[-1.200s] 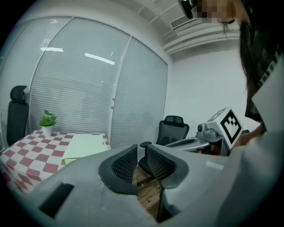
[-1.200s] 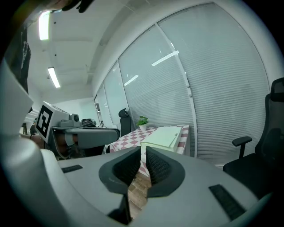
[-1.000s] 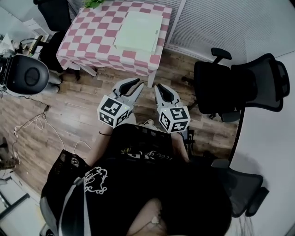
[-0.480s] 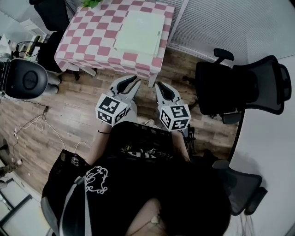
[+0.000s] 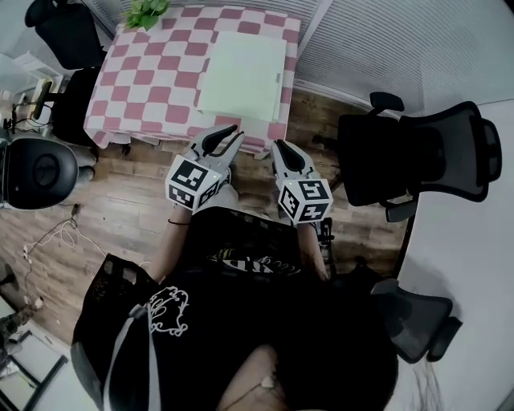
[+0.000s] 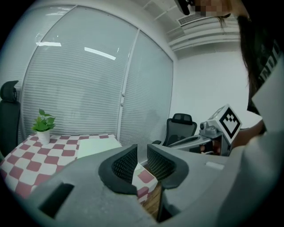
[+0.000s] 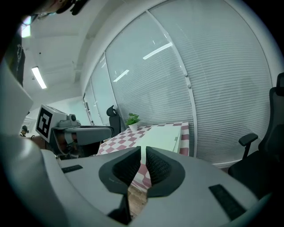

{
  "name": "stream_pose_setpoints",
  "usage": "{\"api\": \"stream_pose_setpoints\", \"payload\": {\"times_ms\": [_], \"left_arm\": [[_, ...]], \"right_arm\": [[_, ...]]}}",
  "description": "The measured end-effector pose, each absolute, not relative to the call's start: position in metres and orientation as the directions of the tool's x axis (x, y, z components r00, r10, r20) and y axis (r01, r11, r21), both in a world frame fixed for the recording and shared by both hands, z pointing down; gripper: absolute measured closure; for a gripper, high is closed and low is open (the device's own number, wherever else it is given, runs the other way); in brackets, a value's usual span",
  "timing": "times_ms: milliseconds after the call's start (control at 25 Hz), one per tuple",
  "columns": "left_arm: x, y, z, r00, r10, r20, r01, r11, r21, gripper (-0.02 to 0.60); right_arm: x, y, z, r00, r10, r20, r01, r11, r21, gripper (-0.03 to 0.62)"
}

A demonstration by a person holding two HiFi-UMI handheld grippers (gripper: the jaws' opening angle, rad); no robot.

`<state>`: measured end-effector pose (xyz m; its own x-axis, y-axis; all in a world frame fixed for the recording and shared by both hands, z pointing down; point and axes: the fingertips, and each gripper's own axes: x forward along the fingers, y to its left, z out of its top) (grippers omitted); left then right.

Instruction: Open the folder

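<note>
Both my tools are closed and empty. The left tool (image 5: 231, 135) and the right tool (image 5: 283, 149) each show only a thin slit between the jaws, with nothing in it. I hold them side by side, pointing slightly downward at the near edge of the desk (image 5: 152, 72), because the folder (image 5: 243, 63) is not yet within reach. It lies flat and shut on the checked cloth, toward the desk's right side, its near edge close to the front. A small potted plant (image 5: 146, 11) stands at the far left corner, well apart from it. I judge the jaws must part before they can catch the cover's edge.
</note>
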<state>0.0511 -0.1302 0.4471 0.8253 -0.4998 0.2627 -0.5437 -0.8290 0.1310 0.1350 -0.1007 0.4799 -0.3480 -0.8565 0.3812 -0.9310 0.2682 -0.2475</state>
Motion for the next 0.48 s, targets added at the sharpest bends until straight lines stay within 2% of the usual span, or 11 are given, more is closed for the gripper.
{"api": "stream_pose_setpoints", "payload": {"times_ms": [480], "left_arm": [[0.041, -0.205, 0.476, 0.887, -0.324, 0.329, -0.382, -0.915, 0.128, 0.500]], "right_arm": [[0.127, -0.176, 0.489, -0.209, -0.879, 0.428, -0.962, 0.106, -0.253, 0.557]]}}
